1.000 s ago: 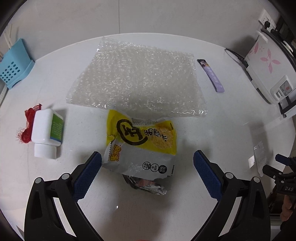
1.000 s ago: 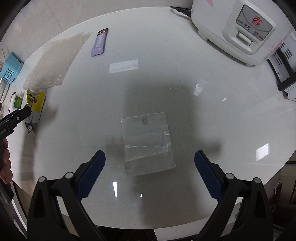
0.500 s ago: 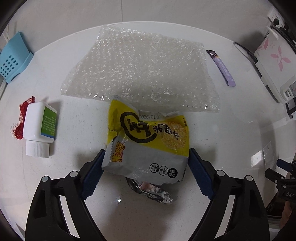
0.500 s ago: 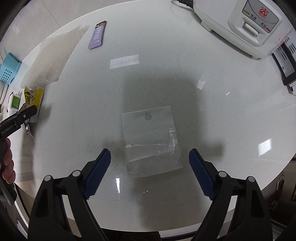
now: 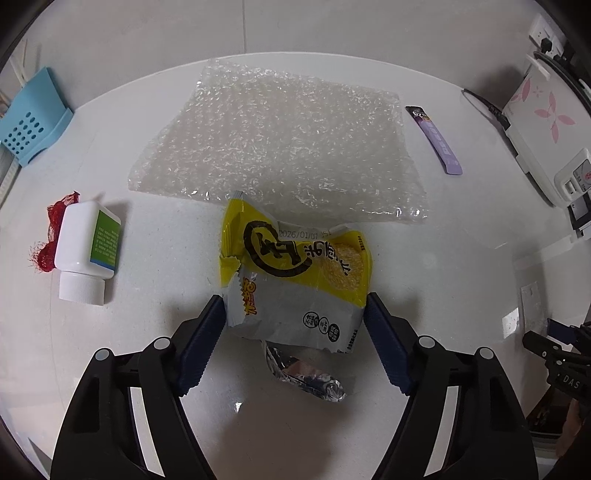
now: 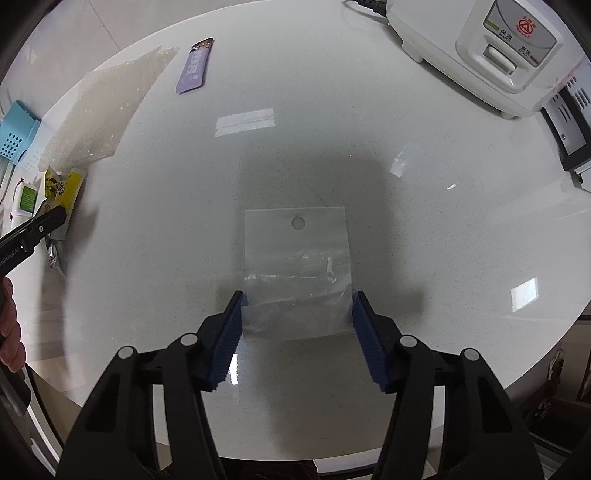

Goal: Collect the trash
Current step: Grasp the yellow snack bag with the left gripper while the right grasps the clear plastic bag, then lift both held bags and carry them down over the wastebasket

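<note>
Snack wrapper (image 5: 295,280) between closing left tongs (image 5: 294,319), clear bag (image 6: 297,273) between closing right tongs (image 6: 297,319)

The right tool (image 6: 297,325) is closing on a clear plastic bag (image 6: 297,266) lying flat on the white table (image 6: 406,229).

Round white tabletop (image 6: 332,110) against a pale tiled wall (image 5: 295,26).
Glossy speckled surface reflecting bright ceiling lights; a white rice cooker (image 6: 491,48) stands at its far edge, wall socket (image 5: 546,37) nearby.
</note>
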Motion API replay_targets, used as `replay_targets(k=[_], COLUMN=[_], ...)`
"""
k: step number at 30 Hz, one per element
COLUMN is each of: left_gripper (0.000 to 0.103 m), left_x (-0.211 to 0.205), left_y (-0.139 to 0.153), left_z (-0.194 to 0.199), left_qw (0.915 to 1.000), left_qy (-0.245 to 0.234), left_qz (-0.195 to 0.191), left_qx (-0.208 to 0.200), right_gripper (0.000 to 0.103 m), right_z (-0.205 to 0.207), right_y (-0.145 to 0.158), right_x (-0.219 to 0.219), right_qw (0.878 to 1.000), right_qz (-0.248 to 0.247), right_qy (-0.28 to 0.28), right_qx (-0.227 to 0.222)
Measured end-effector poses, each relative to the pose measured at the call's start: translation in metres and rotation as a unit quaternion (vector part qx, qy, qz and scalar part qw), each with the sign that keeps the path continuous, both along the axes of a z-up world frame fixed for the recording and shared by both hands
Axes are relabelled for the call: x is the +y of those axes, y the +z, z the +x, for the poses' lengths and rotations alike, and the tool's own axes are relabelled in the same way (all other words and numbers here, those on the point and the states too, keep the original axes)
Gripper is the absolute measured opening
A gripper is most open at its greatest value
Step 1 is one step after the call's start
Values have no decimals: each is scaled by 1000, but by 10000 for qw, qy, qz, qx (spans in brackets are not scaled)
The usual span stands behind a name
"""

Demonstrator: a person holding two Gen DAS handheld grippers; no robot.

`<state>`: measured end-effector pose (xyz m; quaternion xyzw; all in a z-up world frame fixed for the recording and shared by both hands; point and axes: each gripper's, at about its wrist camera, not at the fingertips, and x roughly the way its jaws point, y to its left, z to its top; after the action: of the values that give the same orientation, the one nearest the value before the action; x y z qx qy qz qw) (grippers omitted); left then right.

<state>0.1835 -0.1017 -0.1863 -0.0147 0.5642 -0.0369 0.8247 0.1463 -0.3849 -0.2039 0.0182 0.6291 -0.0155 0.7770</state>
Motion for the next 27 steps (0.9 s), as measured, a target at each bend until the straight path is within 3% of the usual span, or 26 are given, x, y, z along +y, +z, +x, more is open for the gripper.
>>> replay_targets(k=[11, 27], left_gripper=[73, 73], left_x=[1, 4], left_y=[10, 47], left_z=[-12, -55], left_qw=[9999, 9982], left_qy=[118, 489], left_qz=[-48, -89], left_qx=[-82, -331], right_gripper=[55, 55], right_z=[-6, -12], right_y=[13, 28], right_x=[-5, 6], right_qw=[9997, 9962], right_qz=[169, 424], right_qy=[49, 600], right_qx=[-192, -473])
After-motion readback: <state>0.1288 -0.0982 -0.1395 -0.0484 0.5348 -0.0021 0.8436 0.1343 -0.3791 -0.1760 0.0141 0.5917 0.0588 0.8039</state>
